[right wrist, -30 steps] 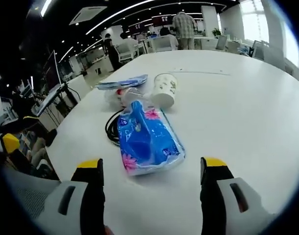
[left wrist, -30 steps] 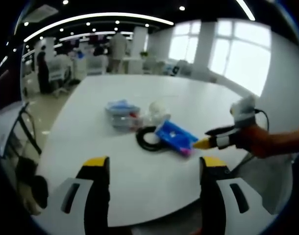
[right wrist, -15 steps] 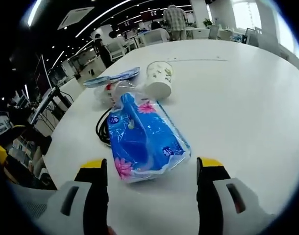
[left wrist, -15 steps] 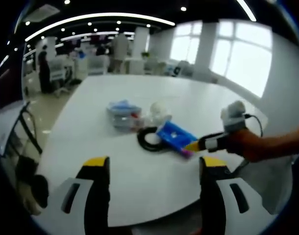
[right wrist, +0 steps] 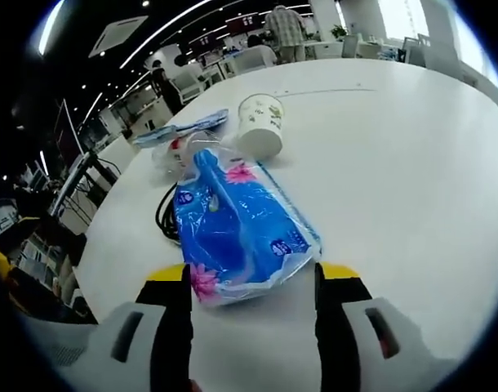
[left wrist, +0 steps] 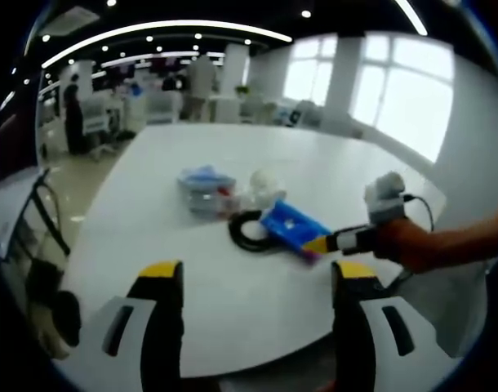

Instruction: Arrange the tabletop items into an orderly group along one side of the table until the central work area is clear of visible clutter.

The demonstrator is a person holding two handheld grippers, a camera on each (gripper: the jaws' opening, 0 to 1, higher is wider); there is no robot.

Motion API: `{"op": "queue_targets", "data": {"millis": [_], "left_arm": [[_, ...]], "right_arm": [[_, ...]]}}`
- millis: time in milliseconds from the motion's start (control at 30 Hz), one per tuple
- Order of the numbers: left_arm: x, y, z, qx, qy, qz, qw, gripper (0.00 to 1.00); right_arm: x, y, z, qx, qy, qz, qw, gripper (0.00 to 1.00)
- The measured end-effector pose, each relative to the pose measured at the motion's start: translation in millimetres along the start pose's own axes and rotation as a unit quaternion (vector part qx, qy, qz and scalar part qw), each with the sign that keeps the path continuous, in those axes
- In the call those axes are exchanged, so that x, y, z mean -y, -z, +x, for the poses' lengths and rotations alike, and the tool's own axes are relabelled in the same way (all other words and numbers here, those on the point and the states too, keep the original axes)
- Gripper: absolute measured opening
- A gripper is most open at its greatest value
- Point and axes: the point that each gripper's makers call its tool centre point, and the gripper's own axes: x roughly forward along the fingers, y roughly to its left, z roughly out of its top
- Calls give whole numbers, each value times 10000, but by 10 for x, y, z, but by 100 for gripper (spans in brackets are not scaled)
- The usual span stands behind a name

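Right gripper fingers astride blue packet.

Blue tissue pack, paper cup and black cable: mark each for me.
blue tissue pack (right wrist: 237, 237), right gripper view, middle of its top face.
paper cup (right wrist: 260, 124), right gripper view, its patterned side wall.
black cable (left wrist: 247, 233), left gripper view, left side of the coil.

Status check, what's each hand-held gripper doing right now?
Right hand-held gripper open, jaws flanking blue tissue pack. Left hand-held gripper open, held back. Black cable touches pack.
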Motion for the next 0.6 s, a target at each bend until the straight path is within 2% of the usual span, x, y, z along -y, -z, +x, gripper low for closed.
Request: {"op": "queue_targets", "data": {"millis": [267, 400, 533, 600], "left_arm": [[-5, -5, 2, 4, 0, -27, 10000, 70], [-10, -7, 4, 7, 0, -36, 10000, 70], [-14, -8, 4, 12, -5, -43, 10000, 70], [-12, -8, 4, 14, -5, -42, 10000, 70]], "right_arm": [[61, -5, -23, 45, 72, 143, 9999, 37], [92, -38, -23, 108, 94, 185, 9997, 30], [107, -73, -35, 168, 91, 182, 9997, 16], [120, -87, -35, 190, 110, 146, 9997, 14]]}}
